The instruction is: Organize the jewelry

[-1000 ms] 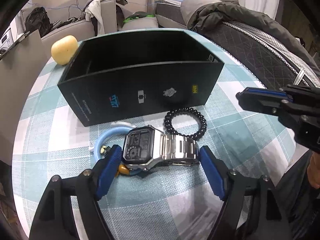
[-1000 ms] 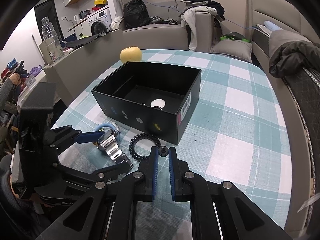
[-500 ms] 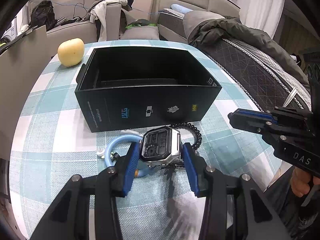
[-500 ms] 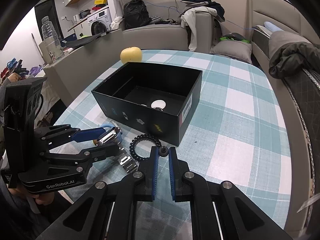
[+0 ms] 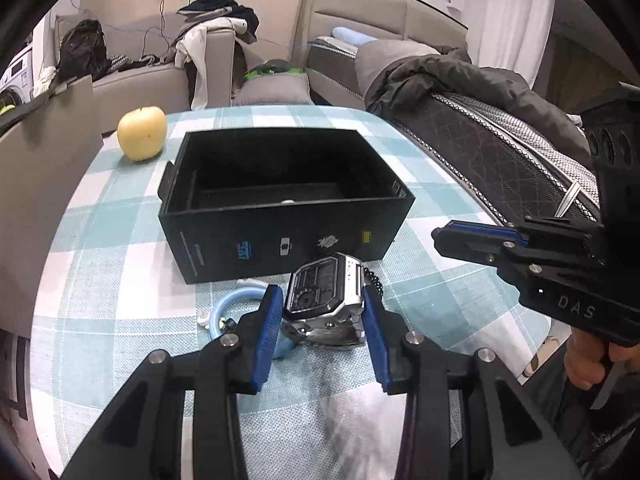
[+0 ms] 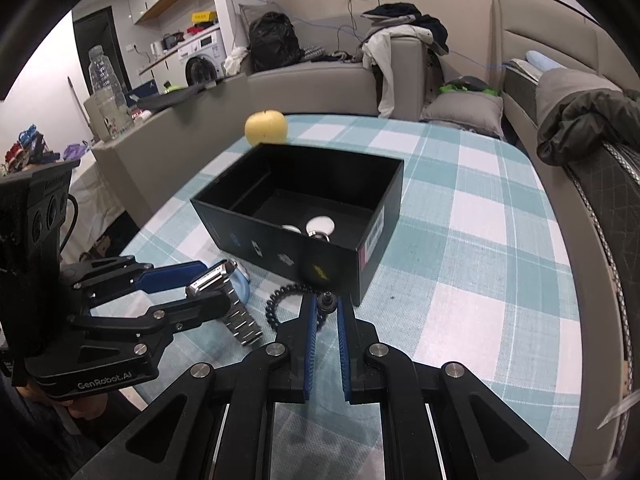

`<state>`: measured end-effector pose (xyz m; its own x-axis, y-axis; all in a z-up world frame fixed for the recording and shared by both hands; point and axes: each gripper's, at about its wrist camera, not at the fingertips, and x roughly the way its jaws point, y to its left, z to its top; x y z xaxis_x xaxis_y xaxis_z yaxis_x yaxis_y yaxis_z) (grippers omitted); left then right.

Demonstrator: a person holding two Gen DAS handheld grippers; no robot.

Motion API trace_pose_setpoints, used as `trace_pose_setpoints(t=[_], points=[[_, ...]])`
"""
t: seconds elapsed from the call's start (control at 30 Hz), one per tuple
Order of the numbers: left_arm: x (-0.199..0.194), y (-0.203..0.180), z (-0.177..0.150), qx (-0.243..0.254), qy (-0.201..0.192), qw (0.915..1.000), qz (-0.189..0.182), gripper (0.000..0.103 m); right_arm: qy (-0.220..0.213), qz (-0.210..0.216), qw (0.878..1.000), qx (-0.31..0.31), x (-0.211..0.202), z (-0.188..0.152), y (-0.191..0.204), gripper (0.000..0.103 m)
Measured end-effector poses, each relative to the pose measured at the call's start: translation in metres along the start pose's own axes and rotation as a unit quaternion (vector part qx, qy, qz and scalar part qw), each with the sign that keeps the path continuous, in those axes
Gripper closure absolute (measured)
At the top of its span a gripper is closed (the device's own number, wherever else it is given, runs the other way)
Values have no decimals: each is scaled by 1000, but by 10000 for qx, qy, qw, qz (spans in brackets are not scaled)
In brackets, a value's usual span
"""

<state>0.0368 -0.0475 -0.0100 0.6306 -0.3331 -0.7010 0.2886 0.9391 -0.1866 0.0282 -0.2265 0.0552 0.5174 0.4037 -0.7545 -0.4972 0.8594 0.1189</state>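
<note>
Left claw (image 5: 320,312) — level, clamping watch (image 5: 322,292)

The left wrist view looks low and close along its fingers (image 5: 269,322) toward the black box (image 5: 280,236). The right wrist view looks from the side, slightly higher. Both share the box (image 6: 320,248) and the bench (image 6: 480,240).
</note>
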Motion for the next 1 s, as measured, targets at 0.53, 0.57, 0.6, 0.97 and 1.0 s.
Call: trace_pose_setpoints(t=[0.53,0.57,0.6,0.97,1.0], points=[[-17,11,4,-222,-323,9992,-97,71,-204,29,9998,17,-2,8,6,94],[-19,12,4,-244,-352,9990,-112,71,-238,34,9997,24,-4,9,6,94],[-21,13,5,-266,-377,9988,-139,71,-271,39,9996,27,-5,9,7,94],[-42,20,20,-440,-787,9952,-392,71,-586,180,9980,148,-13,19,2,94],[-42,20,21,-435,-800,9951,-379,71,-615,197,9978,170,-14,20,2,94]])
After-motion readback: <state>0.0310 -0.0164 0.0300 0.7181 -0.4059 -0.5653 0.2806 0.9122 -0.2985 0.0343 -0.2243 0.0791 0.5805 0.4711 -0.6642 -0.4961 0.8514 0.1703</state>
